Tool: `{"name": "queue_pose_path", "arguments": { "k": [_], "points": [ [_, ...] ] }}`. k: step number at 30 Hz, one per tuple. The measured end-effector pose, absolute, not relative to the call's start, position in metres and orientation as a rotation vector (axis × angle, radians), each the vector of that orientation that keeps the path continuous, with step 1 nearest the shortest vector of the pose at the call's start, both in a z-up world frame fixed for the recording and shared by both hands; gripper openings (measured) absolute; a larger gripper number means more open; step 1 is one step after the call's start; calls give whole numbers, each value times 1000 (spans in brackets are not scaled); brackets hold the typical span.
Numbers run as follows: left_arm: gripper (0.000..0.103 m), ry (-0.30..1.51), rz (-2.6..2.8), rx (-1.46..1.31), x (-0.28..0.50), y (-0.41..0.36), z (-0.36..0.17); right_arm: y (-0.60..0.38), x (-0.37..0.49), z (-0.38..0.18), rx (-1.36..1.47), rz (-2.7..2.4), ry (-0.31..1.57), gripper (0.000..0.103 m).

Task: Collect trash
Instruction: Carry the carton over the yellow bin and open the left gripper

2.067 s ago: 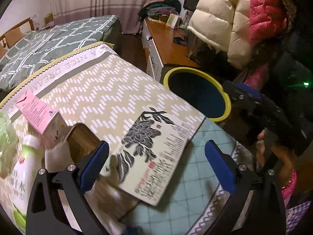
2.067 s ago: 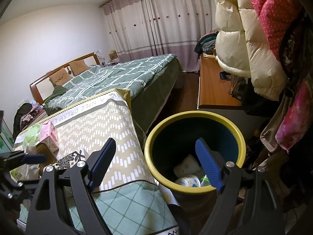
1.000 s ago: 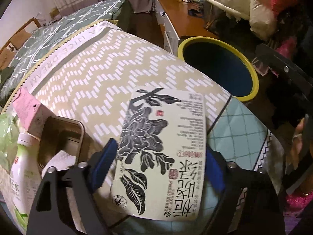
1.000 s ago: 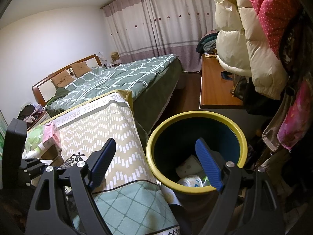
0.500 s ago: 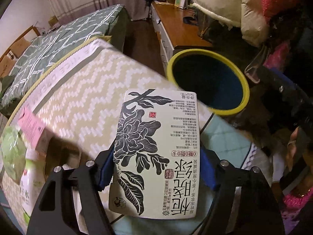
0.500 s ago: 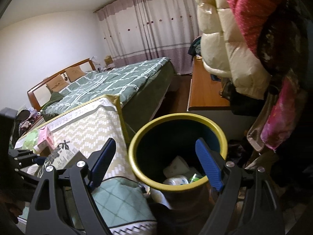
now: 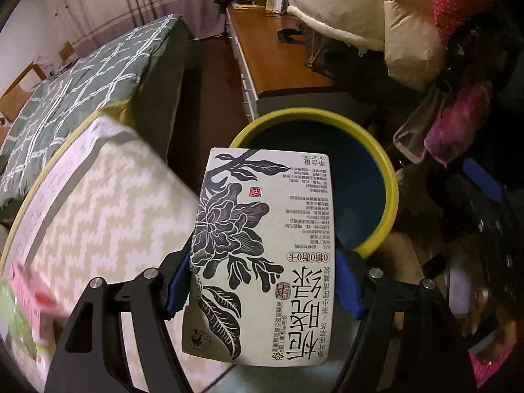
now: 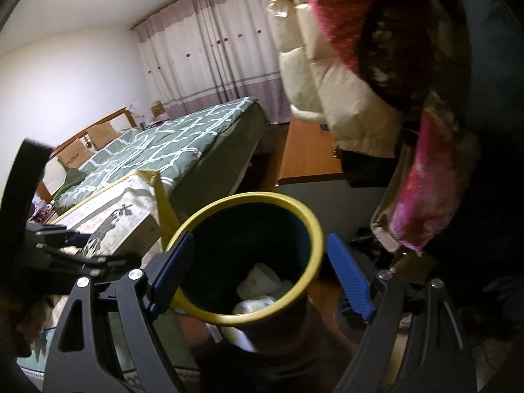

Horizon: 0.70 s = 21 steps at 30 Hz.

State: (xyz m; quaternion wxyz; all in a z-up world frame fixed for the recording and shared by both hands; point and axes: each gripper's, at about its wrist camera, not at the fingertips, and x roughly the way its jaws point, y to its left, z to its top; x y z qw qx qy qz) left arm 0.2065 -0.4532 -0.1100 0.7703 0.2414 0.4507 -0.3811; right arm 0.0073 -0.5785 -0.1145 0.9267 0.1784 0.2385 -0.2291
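The flat tea box (image 7: 265, 249), printed with a dark flower, is clamped between the blue pads of the left tool (image 7: 262, 281) and held in the air, its far end overlapping the rim of the yellow-rimmed bin (image 7: 389, 177) at about 1 o'clock. The zigzag-patterned worktop (image 7: 98, 203) lies at 9 o'clock. The right tool (image 8: 258, 275) is spread apart with nothing gripped, above the bin's mouth, where white trash (image 8: 258, 278) is seen.

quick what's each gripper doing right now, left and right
Left gripper: closed on the flower-printed tea box, carried near the yellow-rimmed bin.
Right gripper: open, holding nothing, with the bin in front of it.
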Motion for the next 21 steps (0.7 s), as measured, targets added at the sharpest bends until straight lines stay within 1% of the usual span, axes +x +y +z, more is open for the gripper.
{"name": "queue_pose_path", "arguments": {
  "k": [7,9,10,11,12,17,19,21],
  "points": [
    [72,995,-850,522,224,-509,-121,-597,-3,-120,391,-511,490,79],
    [74,996,-849,513,229,-519,-124,-599,-4,-122,393,-517,494,79],
    [77,989,-844,508,231,-522,-124,-599,-4,-122,394,-519,496,79],
    [88,971,-831,500,234,-524,-122,-598,-3,-122,394,-519,498,79],
    [92,957,-822,488,236,-523,-119,-597,-3,-122,392,-518,500,79],
    [92,897,-790,385,233,-485,-86,-584,4,-118,370,-498,504,79],
    [92,842,-773,334,224,-454,-66,-575,8,-115,360,-480,506,79],
    [94,787,-737,274,213,-413,-45,-564,12,-113,348,-453,509,79]
  ]
}}
